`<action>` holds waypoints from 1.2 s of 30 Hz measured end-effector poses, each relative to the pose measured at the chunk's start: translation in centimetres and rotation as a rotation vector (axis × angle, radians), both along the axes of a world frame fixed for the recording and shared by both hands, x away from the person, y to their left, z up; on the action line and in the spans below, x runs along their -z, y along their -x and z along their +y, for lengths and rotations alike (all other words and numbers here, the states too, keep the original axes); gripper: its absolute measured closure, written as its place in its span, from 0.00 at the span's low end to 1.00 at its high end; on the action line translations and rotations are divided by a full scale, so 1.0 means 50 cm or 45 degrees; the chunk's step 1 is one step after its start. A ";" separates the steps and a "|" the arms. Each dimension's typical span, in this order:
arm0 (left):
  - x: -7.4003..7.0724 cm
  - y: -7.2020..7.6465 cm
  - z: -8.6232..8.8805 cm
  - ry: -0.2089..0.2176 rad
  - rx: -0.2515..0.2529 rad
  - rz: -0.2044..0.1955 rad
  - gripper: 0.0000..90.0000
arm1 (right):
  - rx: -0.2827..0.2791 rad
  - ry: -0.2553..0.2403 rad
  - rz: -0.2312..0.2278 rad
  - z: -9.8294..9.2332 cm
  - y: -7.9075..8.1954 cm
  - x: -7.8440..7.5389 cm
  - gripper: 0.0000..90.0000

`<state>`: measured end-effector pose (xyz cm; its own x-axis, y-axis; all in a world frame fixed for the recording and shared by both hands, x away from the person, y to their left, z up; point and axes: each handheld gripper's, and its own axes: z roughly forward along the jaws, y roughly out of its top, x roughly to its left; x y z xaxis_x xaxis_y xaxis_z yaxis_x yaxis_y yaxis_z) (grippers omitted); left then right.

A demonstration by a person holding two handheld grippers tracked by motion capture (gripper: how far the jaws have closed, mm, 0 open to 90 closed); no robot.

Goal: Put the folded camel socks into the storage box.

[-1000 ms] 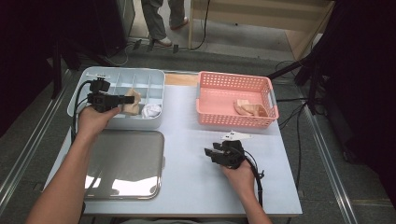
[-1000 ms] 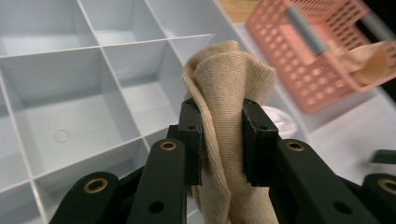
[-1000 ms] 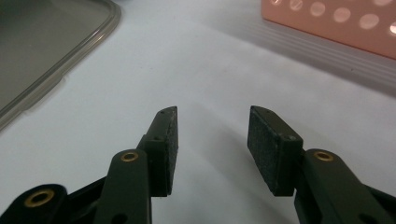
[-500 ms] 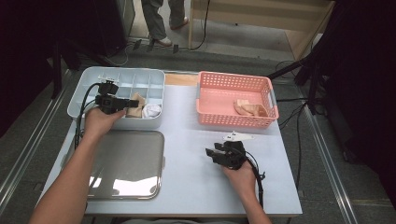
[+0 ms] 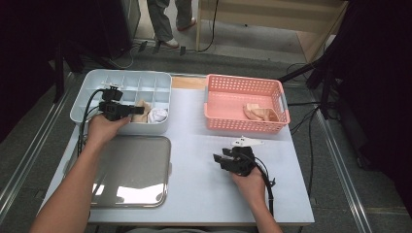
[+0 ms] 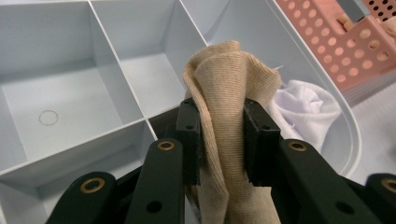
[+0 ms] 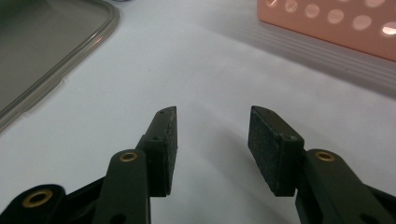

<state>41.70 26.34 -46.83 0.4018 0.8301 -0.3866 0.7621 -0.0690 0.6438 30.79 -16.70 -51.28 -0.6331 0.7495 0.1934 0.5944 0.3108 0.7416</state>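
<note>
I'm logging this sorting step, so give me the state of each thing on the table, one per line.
Left hand-held gripper: shut on the tan sock, over the divided box.
Tan sock: bunched, pinched between the pads.
White sock: crumpled in a near compartment.
Divided box: lid off, most compartments empty.
Lid: flat on the table.
Pink basket: holds tan socks.
Right hand-held gripper: open, empty, above the table.

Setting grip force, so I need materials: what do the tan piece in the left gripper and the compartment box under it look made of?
Tan cloth: soft knit fabric, matte, probably cotton or a blend; fine ribbing shows and it folds limply between the left gripper pads. Divided organizer box: looks like rigid moulded plastic, pale grey-blue with a smooth, slightly glossy finish, thin straight dividers and rounded rim.
</note>
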 end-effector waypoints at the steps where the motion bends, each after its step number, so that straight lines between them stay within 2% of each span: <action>1: 0.001 0.001 0.000 -0.005 0.005 0.000 0.80 | 0.002 0.001 0.006 0.001 0.001 0.000 0.59; 14: 0.004 0.000 -0.002 -0.007 0.016 0.015 0.78 | -0.002 0.000 0.011 0.005 0.002 0.003 0.59; 18: 0.002 0.000 0.002 -0.001 -0.008 0.023 0.68 | -0.008 0.003 0.007 0.006 0.002 0.003 0.59; 24: -0.020 0.010 0.006 -0.022 0.002 -0.011 0.62 | -0.003 -0.002 0.010 0.004 0.002 0.001 0.60; 28: -0.039 0.018 0.012 0.007 -0.017 -0.041 0.61 | -0.016 0.004 0.005 0.007 0.002 0.002 0.60; 29: -0.046 0.022 0.014 0.012 -0.030 -0.067 0.62 | -0.016 0.003 0.006 0.008 0.002 0.003 0.60; 31: -0.055 0.026 0.017 0.032 -0.039 -0.085 0.65 | -0.018 0.006 0.007 0.010 0.002 0.003 0.60; 34: -0.066 0.027 0.012 -0.001 -0.016 -0.090 0.79 | -0.020 0.005 0.008 0.010 0.002 0.003 0.60; 36: -0.066 0.026 0.008 0.015 -0.021 -0.087 0.86 | -0.021 0.005 0.009 0.010 0.001 0.004 0.61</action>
<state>40.42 26.76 -43.54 0.4141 0.8323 -0.3684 0.7173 -0.0492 0.6950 30.71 -16.20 -51.46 -0.6439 0.7398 0.1952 0.5947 0.3233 0.7360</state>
